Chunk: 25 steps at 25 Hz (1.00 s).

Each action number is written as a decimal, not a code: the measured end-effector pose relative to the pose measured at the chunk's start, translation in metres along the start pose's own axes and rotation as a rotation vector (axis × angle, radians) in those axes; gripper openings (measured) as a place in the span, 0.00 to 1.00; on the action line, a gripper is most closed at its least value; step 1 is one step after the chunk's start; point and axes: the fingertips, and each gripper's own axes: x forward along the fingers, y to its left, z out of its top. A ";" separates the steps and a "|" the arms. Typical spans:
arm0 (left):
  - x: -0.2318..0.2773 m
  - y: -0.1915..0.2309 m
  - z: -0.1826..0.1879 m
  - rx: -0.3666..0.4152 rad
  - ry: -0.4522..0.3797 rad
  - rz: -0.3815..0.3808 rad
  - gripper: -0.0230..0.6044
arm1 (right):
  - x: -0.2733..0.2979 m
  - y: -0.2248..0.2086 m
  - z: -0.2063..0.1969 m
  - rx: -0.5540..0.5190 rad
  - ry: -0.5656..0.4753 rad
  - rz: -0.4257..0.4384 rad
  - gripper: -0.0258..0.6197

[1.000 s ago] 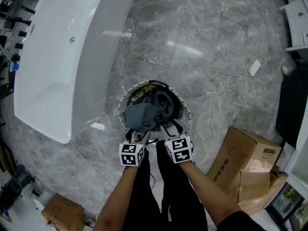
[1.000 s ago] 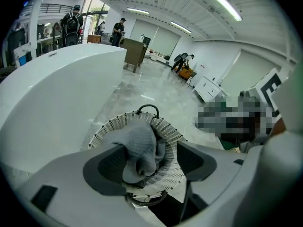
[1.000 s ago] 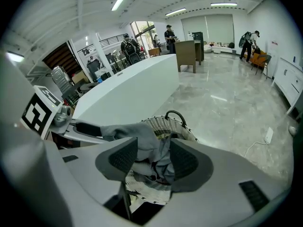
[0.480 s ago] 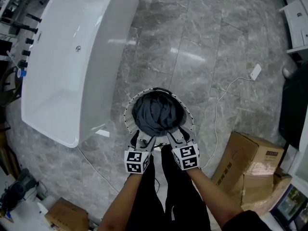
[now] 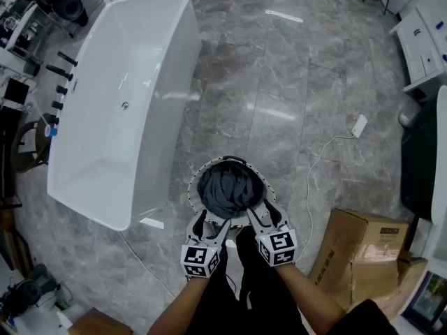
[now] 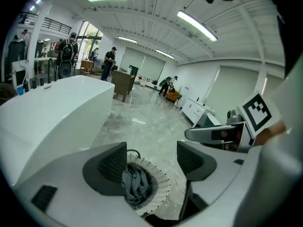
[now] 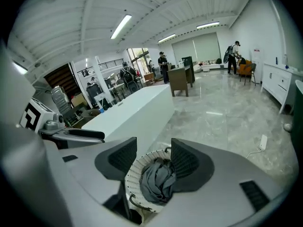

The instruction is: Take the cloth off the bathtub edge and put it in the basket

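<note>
Now left tool [image 5: 214, 222] and right tool [image 5: 260, 212], jaws apart, empty, have left the cloth [image 5: 227, 187].

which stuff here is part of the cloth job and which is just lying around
Part of the job:
grey cloth, lying in the basket
bathtub
left tool and right tool, both open and empty

Just lying about:
cardboard boxes
white plug block with its cable on the floor
</note>
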 end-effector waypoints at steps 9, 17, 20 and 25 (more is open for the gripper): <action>-0.101 -0.041 0.104 0.042 -0.152 -0.052 0.55 | -0.107 0.055 0.100 0.020 -0.175 -0.021 0.39; -0.189 -0.083 0.210 0.188 -0.351 -0.144 0.55 | -0.186 0.120 0.194 -0.062 -0.364 -0.027 0.39; -0.213 -0.095 0.248 0.234 -0.454 -0.142 0.55 | -0.208 0.134 0.233 -0.072 -0.448 -0.015 0.39; -0.251 -0.108 0.287 0.227 -0.554 -0.159 0.55 | -0.245 0.161 0.283 -0.103 -0.552 -0.018 0.39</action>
